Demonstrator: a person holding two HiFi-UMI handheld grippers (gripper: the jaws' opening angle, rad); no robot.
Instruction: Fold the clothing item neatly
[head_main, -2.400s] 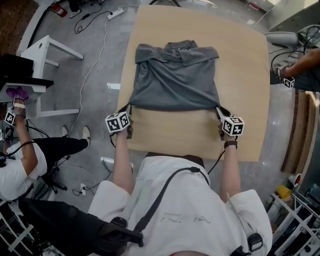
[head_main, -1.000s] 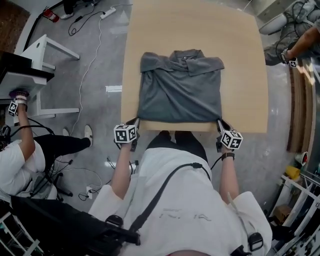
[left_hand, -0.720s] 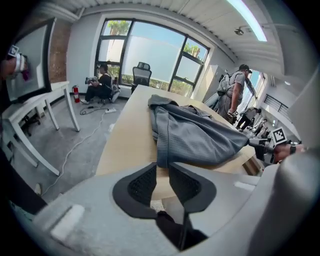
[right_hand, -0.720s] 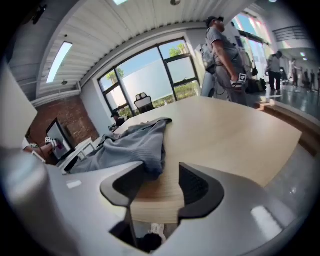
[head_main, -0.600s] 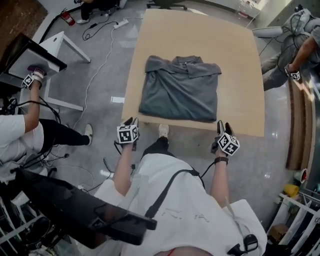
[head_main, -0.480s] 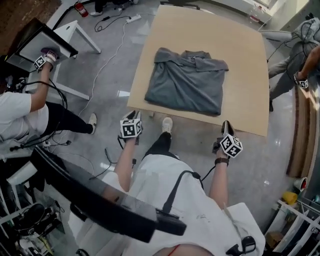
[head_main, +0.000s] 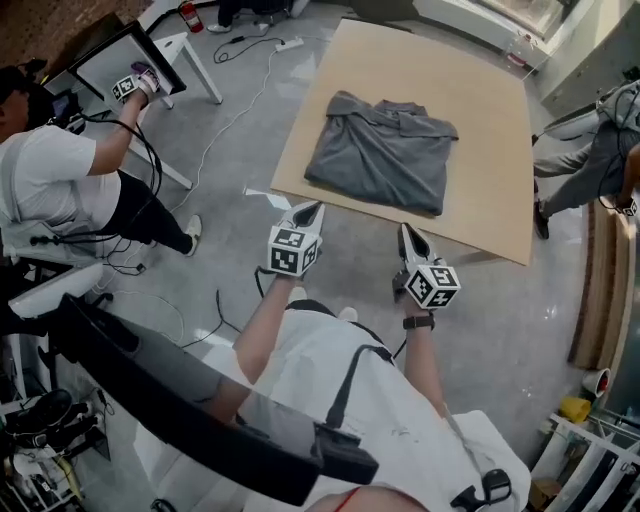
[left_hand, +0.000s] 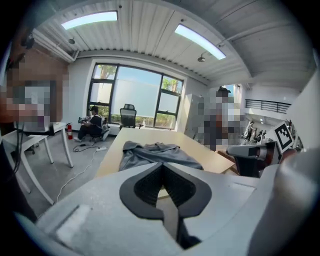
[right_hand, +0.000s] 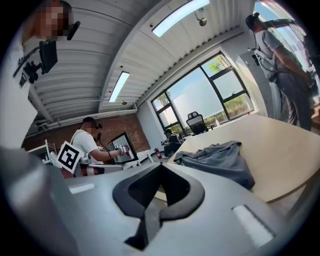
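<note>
A grey polo shirt (head_main: 387, 152) lies folded into a rectangle on the wooden table (head_main: 480, 120), collar at the far side. It also shows in the left gripper view as the shirt (left_hand: 152, 154) and in the right gripper view as the shirt (right_hand: 220, 158). My left gripper (head_main: 312, 212) hangs off the table's near edge, in front of the shirt's left corner, jaws shut and empty. My right gripper (head_main: 406, 233) is held level with it on the right, also shut with nothing in it. Both are clear of the cloth.
A person in a white shirt (head_main: 60, 180) stands at a white desk (head_main: 180, 55) on the left. Another person (head_main: 590, 150) is beside the table's right edge. Cables (head_main: 230, 120) run over the grey floor. Wooden planks (head_main: 600, 270) lie at far right.
Both grippers let go of the shirt's near hem and drew back off the table toward me. The shirt stays folded on the table. The head view swung left and pulled away.
</note>
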